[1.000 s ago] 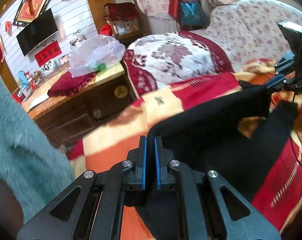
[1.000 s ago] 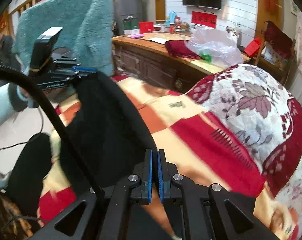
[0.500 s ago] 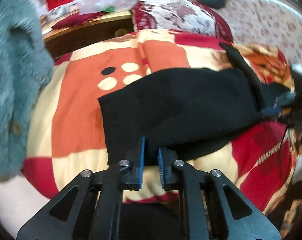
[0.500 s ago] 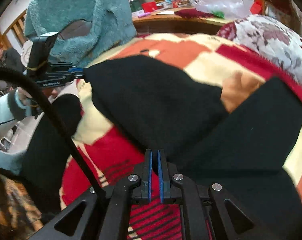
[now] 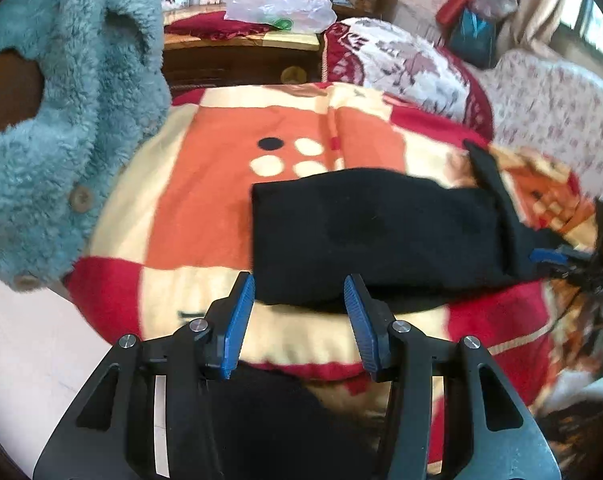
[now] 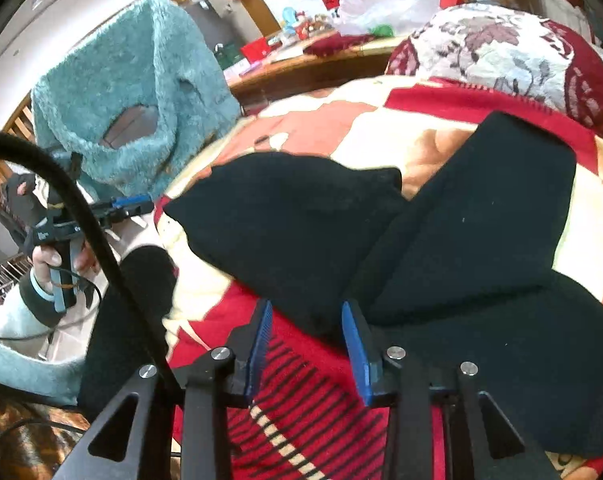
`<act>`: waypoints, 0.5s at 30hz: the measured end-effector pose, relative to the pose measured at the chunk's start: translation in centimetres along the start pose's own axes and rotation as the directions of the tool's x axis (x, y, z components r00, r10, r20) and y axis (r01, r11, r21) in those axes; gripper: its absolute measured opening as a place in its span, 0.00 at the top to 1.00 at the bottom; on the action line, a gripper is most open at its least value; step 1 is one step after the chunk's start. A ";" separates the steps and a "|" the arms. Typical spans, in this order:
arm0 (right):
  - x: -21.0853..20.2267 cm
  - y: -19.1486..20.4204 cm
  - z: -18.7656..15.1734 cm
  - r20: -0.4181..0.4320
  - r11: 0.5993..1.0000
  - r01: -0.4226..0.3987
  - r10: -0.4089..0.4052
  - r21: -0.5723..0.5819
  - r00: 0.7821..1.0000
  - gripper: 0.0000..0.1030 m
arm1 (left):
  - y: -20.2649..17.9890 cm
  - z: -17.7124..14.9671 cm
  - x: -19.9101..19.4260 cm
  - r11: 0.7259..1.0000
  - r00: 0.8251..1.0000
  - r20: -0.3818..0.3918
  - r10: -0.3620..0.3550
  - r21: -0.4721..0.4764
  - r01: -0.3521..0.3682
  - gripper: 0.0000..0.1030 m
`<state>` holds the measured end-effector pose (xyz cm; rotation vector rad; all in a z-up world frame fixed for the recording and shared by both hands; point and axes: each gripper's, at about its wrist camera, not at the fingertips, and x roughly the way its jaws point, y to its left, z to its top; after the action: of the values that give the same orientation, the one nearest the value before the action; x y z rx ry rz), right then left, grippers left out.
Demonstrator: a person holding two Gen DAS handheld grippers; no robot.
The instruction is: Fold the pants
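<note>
With the pants (image 5: pixel 377 232) lying folded over near the bed's (image 5: pixel 205 216) front edge, I hold both jaws open and empty beside the cloth, so the fold can settle.

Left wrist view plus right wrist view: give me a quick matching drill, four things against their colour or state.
Things:
1. pants
2. left gripper
3. fleece jacket
4. plastic bag

States:
A. teal, fluffy
B. translucent white, on the wooden cabinet
C. black, lying folded on the blanket
D. open, holding nothing

Pairs: 1-C, 2-D, 3-A, 4-B. The right gripper is open too.
</note>
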<state>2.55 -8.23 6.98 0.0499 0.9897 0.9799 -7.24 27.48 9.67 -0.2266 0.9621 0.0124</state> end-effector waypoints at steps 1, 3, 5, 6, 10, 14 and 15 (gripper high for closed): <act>-0.1 0.0 0.2 0.012 1.000 0.001 -0.001 0.005 1.000 0.66 | -0.3 0.1 0.0 1.000 1.000 0.000 -0.022 -0.021 0.022 0.55; -0.4 -0.1 0.8 0.037 0.999 -0.017 0.015 0.032 0.999 0.66 | -0.9 0.4 0.1 0.995 0.998 0.005 -0.069 -0.078 0.069 0.54; -0.1 0.2 1.3 0.044 0.998 -0.047 0.046 0.036 0.998 0.66 | -1.6 0.5 0.4 0.981 0.992 0.020 -0.122 -0.148 0.124 0.50; 0.4 0.7 1.6 0.039 0.998 -0.058 0.057 0.028 0.998 0.66 | -1.8 0.5 0.7 0.970 0.989 0.031 -0.145 -0.191 0.148 0.46; 2.6 2.3 2.5 0.006 0.998 -0.066 0.066 -0.020 0.998 0.66 | -2.8 0.6 2.3 0.960 0.995 0.048 -0.092 -0.261 0.102 0.46; 5.4 2.8 2.1 -0.050 0.997 -0.067 0.066 -0.033 0.997 0.66 | -4.1 0.6 3.4 0.982 0.998 0.037 0.043 -0.187 -0.035 0.46; 6.0 2.6 1.8 -0.070 0.998 -0.064 0.063 -0.025 0.996 0.66 | -4.3 0.5 3.8 0.983 0.998 0.022 0.061 -0.173 -0.056 0.46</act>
<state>3.18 -1.72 5.07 0.0250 1.0426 1.0591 -4.13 23.03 7.65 -0.3563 0.9415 0.1528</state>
